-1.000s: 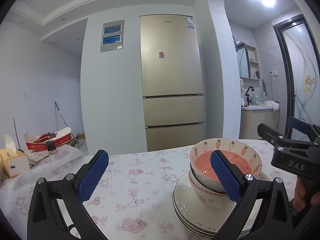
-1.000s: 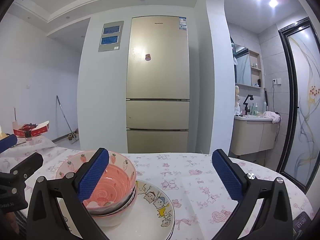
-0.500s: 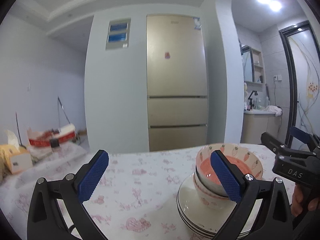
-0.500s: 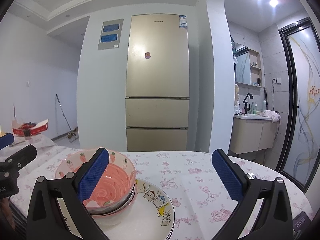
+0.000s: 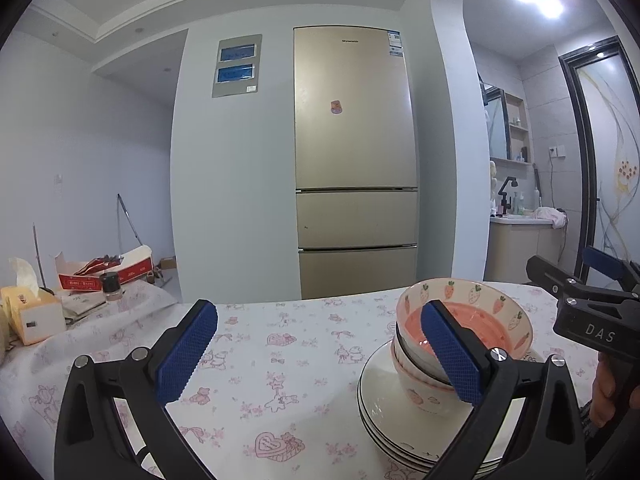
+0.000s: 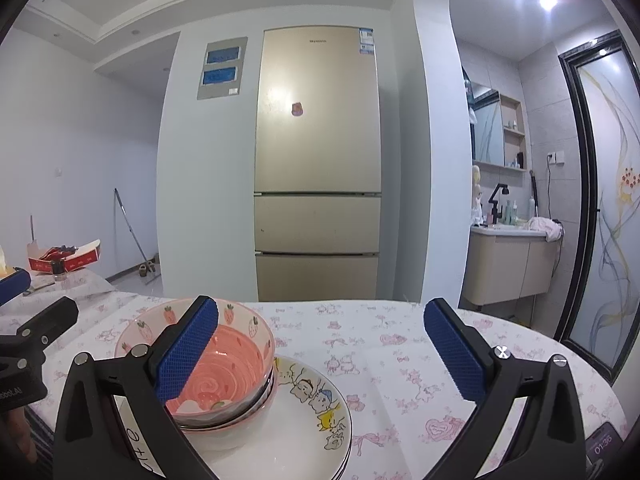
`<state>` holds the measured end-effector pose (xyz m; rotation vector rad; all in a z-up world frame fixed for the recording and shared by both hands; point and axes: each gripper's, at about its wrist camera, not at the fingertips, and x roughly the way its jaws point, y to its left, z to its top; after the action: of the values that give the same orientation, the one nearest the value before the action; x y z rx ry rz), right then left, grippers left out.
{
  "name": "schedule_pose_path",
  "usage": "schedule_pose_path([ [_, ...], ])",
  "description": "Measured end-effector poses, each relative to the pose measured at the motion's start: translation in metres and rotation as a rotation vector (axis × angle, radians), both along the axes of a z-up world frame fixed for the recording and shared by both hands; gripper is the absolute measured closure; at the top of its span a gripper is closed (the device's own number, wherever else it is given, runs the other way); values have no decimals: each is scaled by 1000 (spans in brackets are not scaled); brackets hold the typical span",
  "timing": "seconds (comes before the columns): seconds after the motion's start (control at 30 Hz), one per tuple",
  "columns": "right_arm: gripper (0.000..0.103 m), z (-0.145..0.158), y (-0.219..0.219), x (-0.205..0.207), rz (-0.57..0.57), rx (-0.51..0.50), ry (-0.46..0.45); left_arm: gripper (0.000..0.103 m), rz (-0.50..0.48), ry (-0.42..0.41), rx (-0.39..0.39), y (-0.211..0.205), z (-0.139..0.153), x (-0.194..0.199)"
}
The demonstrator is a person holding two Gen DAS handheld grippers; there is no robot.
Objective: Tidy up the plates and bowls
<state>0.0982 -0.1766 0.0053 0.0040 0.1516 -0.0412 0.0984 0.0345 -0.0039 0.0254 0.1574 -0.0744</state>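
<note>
Nested strawberry-print bowls (image 5: 472, 320) (image 6: 240, 356), pink inside, sit on a stack of white plates (image 5: 384, 408) (image 6: 304, 412) on the floral tablecloth. My left gripper (image 5: 320, 356) is open and empty, left of the stack, with its right finger in front of the bowls. My right gripper (image 6: 320, 356) is open and empty too, right of the stack, its left finger overlapping the top bowl. The right gripper's body (image 5: 592, 312) shows at the far right of the left wrist view. At the left edge of the right wrist view is the left gripper's body (image 6: 32, 340).
A tissue box (image 5: 32, 312), a small jar (image 5: 110, 286) and a red carton (image 5: 104, 272) sit at the table's far left. A phone (image 6: 604, 442) lies at the near right edge. Beyond the table stands a gold fridge (image 5: 354, 160), with a washbasin cabinet (image 6: 512, 264) to the right.
Both grippers stay open and empty. The left wrist view has shifted slightly, so the bowl stack sits a bit lower and nearer; the dishes themselves have not moved.
</note>
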Motion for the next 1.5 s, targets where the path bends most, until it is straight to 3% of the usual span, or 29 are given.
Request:
schedule_pose_path([
  [0.6, 0, -2, 6, 7, 3, -34, 26, 0, 12, 3, 26, 0, -4, 2],
  [0.7, 0, -2, 6, 7, 3, -34, 30, 2, -42, -3, 27, -4, -1, 0],
  [0.8, 0, -2, 7, 8, 2, -31, 33, 19, -98, 7, 48, -13, 6, -4],
  [0.87, 0, -1, 5, 7, -1, -25, 30, 52, -128, 31, 43, -16, 10, -4],
  [0.93, 0, -1, 3, 7, -3, -16, 29, 73, -126, 74, 25, -19, 13, -2],
  [0.97, 0, 0, 3, 7, -4, -12, 30, 76, -125, 89, 10, -18, 14, -1],
  [1.23, 0, 6, -1, 7, 30, 18, 63, 73, -76, 120, -17, -13, 17, -5],
  [1.3, 0, 7, -1, 8, 53, 33, 87, 49, -74, 134, -28, -13, 19, -5],
  [1.33, 0, 7, -1, 8, 59, 34, 95, 32, -52, 121, -32, -12, 18, -7],
  [1.43, 0, 8, 1, 7, 68, 21, 100, 30, -25, 88, -3, -16, 18, -10],
  [1.5, 0, 7, 3, 7, 69, 1, 104, 23, -42, 106, 26, -20, 16, -6],
])
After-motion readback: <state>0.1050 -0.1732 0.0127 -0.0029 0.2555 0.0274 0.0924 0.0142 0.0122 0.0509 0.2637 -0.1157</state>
